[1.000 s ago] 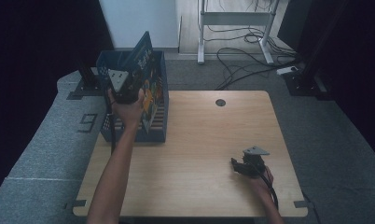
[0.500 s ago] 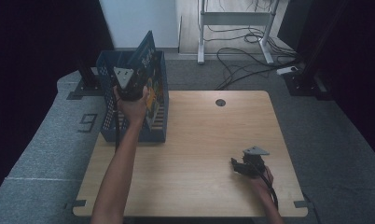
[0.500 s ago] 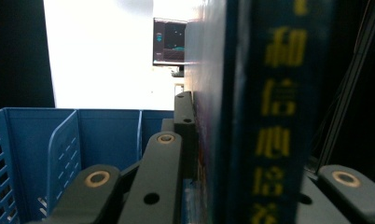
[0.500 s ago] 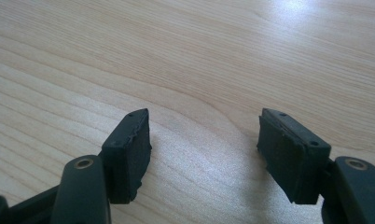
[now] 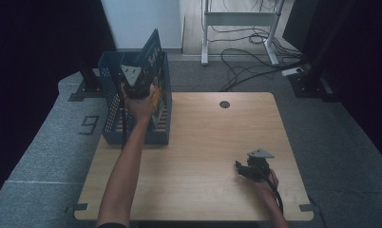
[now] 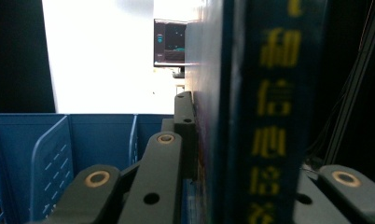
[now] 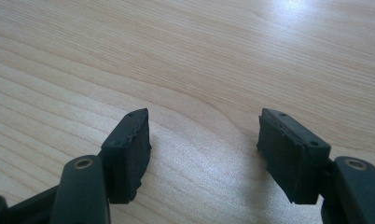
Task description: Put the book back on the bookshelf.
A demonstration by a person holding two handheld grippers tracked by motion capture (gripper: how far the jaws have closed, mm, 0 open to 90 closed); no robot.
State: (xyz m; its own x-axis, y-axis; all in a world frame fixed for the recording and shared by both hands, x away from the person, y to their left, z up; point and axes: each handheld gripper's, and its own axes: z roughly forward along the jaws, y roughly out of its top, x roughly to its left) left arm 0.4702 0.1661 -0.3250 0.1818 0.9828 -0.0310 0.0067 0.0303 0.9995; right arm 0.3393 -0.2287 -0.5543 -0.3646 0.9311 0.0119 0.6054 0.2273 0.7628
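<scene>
A dark blue book [image 5: 151,53] with yellow lettering stands on edge, tilted, in a blue perforated basket [image 5: 111,114] on the table's left end. My left gripper [image 5: 138,84] is over the basket, shut on the book. In the left gripper view the book's spine [image 6: 262,116] sits between the jaws of the left gripper [image 6: 232,144], with the basket's dividers [image 6: 50,144] below. My right gripper [image 5: 240,167] rests low on the wooden table [image 5: 203,142] at the front right. In the right gripper view it is open [image 7: 204,144] with bare wood [image 7: 223,46] between its pads.
A round cable hole [image 5: 224,104] lies near the table's far edge. Behind the table are a white desk frame [image 5: 241,19] and loose cables [image 5: 246,57] on the floor. Grey mats with a "9" mark [image 5: 89,126] lie left of the table.
The left hand has edged slightly farther back over the basket with the book still gripped. The right gripper has stayed put.
</scene>
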